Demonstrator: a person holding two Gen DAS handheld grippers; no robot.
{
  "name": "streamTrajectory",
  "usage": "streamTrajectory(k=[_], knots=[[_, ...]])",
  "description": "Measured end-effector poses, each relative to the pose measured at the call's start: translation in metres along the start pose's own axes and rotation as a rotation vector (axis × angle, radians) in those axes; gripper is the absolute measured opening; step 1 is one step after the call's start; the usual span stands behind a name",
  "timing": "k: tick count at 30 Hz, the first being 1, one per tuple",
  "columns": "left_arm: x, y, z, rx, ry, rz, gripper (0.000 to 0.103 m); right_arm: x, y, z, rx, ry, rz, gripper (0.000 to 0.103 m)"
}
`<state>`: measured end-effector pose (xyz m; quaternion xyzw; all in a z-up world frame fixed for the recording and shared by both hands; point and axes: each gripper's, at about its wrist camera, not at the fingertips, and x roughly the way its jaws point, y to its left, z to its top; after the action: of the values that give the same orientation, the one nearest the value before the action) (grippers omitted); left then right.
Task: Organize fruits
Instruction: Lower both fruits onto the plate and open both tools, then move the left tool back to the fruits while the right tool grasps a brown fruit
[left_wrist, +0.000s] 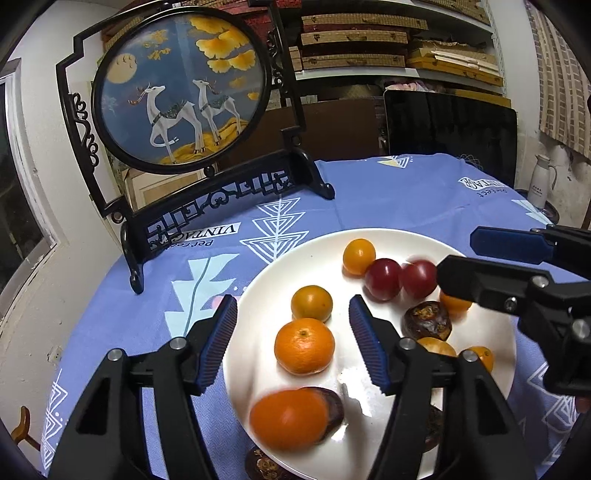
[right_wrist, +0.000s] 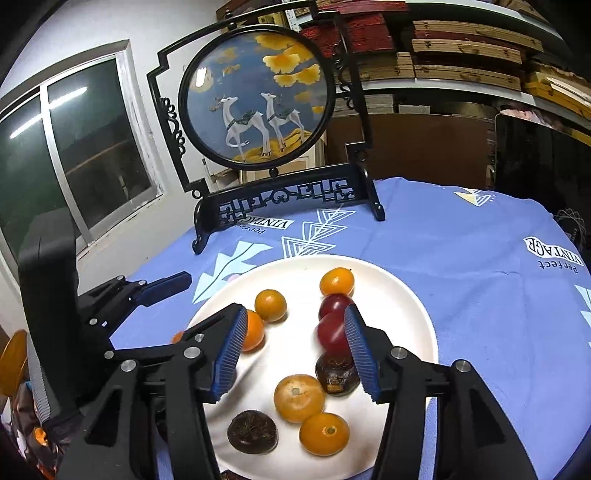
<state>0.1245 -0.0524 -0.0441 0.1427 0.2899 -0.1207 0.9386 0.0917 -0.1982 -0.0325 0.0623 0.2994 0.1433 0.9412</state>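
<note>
Several small fruits, orange mandarins (left_wrist: 304, 345), two red plums (left_wrist: 384, 277) and dark brown wrinkled ones (right_wrist: 337, 373), lie scattered on a round white plate (right_wrist: 402, 314). Over the plate's near side hangs the left gripper (left_wrist: 293, 343), jaws apart around a mandarin without touching it. Over the plate's middle hangs the right gripper (right_wrist: 293, 354), jaws apart. Beyond the plate, on the blue-clothed surface (right_wrist: 461, 251), stands a black-framed round deer screen (right_wrist: 256, 99).

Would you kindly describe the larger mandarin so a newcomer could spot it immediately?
Start at the white plate on the blue tablecloth. The mandarin lies between the left gripper jaws. It is the biggest pure-orange fruit with dimpled peel, unlike its smoother yellowish neighbour.
</note>
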Motion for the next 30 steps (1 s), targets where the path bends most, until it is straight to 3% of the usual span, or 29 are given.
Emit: streamTrajectory(k=[8,12,14,18,24,25,28,30], knots=[[-0.008,0.014,0.004,-0.05,-0.046,0.032,0.077,-0.017,0.007,0.001,-0.011,-0.033,0.014,0.058],[-0.024,0.019,0.003,-0.054,-0.083,0.028,0.083,-0.05,0.023,-0.026,-0.069,-0.051,0.008,0.066],[-0.034,0.027,0.0,-0.069,-0.095,0.021,0.086,-0.061,0.03,-0.047,-0.114,-0.012,-0.005,0.067],[-0.055,0.046,-0.021,-0.115,-0.079,-0.045,0.087,-0.061,0.039,-0.094,-0.198,0.146,-0.029,0.067],[-0.074,0.056,-0.063,-0.087,0.017,-0.077,0.089,-0.024,0.057,-0.119,-0.239,0.304,0.0,0.066],[-0.078,0.057,-0.068,-0.076,0.026,-0.076,0.089,-0.018,0.059,-0.12,-0.242,0.32,0.003,0.065],[-0.091,0.05,-0.083,-0.03,0.058,-0.097,0.089,-0.002,0.061,-0.121,-0.254,0.34,-0.005,0.042],[-0.098,0.039,-0.091,0.001,0.082,-0.136,0.089,-0.005,0.061,-0.12,-0.246,0.343,-0.001,0.041]])
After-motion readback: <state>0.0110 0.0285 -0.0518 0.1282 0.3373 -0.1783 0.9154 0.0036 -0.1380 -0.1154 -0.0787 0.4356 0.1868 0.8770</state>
